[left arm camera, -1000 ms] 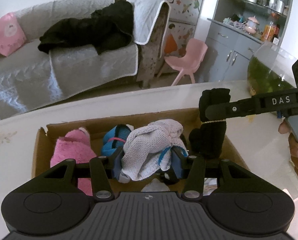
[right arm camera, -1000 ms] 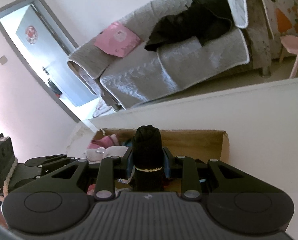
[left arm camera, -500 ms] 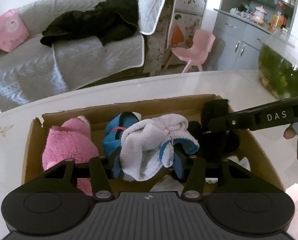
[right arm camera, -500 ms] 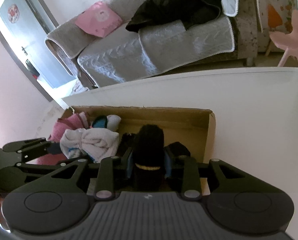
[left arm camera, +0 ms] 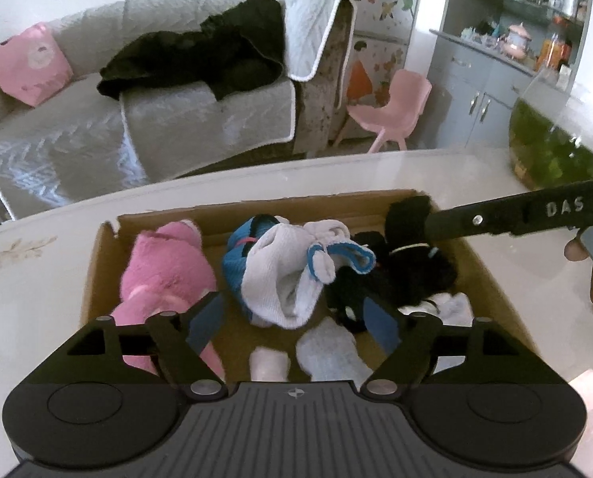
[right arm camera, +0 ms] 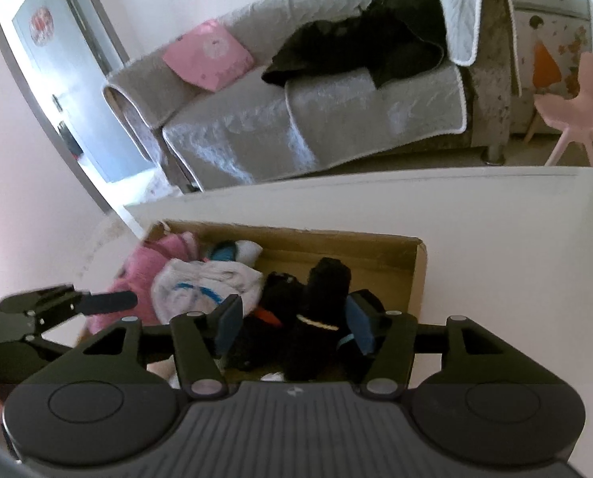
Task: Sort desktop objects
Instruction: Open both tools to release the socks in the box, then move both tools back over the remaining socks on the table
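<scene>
A cardboard box (left arm camera: 97,263) on the white table holds rolled socks. In the left wrist view a white and blue sock bundle (left arm camera: 292,275) lies in the middle of the box, between the wide-apart fingers of my left gripper (left arm camera: 294,318), which is open. A pink fluffy bundle (left arm camera: 165,275) lies at the left. A black sock roll (right arm camera: 320,318) with a yellow band stands at the box's right end (right arm camera: 418,279), loose between the spread fingers of my right gripper (right arm camera: 294,324), which is open. The right gripper's finger (left arm camera: 495,219) reaches in from the right.
Small white and pale pink socks (left arm camera: 328,352) lie at the box's near side. A glass fish bowl (left arm camera: 551,147) with green plants stands on the table at the far right. Beyond the table's far edge are a grey sofa (left arm camera: 157,119) and a pink chair (left arm camera: 392,107).
Both grippers lowered their bundles into the box and opened. The white and blue bundle and the black roll now rest in the box, released.
</scene>
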Motion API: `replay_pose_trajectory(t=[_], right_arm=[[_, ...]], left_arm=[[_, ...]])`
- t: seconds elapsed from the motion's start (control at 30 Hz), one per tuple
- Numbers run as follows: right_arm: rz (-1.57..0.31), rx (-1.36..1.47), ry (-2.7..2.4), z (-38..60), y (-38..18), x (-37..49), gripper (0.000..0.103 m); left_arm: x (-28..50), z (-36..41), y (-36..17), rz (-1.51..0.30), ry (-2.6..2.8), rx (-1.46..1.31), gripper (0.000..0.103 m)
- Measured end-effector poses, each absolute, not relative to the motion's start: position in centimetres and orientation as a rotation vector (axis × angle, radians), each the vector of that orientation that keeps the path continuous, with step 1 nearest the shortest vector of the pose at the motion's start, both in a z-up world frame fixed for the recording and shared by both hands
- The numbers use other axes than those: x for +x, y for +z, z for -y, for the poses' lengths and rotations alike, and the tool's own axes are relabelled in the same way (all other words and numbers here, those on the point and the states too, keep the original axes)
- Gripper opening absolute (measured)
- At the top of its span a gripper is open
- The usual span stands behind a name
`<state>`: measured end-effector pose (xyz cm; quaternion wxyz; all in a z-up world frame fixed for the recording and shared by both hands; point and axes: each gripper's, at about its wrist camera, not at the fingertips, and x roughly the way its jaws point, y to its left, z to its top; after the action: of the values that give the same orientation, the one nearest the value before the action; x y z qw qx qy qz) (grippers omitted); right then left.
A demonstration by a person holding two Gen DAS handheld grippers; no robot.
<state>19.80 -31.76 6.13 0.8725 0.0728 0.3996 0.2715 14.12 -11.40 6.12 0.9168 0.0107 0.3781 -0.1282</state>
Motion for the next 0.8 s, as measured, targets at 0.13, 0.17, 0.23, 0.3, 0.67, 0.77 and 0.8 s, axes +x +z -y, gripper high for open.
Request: replay_pose_trajectory(t=[0.13,0.17,0.23,0.3,0.67,0.77,0.8], right_arm=[[-0.786,0.166,0.585,32.8,7.6,17.1,0.067],[-0.780,0.173,0.588,33.1,7.8,16.3,0.068],[-0.764,0.195,0.597,34.0,8.1,14.5,0.074],[-0.752,0.206,0.602,34.7,8.2,12.7,0.079],[-0.777,0.135,0.582,36.9,4.9,5.5,0.087],[-0.779,0.099,0.561,36.9,3.6,5.0,0.087],[-0.775,0.087,0.556,36.9,3.2,4.9,0.087]], left_arm=[[10.9,10.1,7.4,-0.751,-0.262,0.009,0.086],[10.1,9.8,7.6,-0.749,-0.257,0.007,0.087],[8.2,8.8,7.8,-0.747,-0.253,-0.003,0.088],[6.5,8.1,7.6,-0.754,-0.255,-0.009,0.089],[-1.2,6.5,5.5,-0.795,-0.237,-0.018,0.091],[-1.9,6.6,4.7,-0.796,-0.235,-0.023,0.091],[-2.0,6.8,4.5,-0.794,-0.226,-0.024,0.091]])
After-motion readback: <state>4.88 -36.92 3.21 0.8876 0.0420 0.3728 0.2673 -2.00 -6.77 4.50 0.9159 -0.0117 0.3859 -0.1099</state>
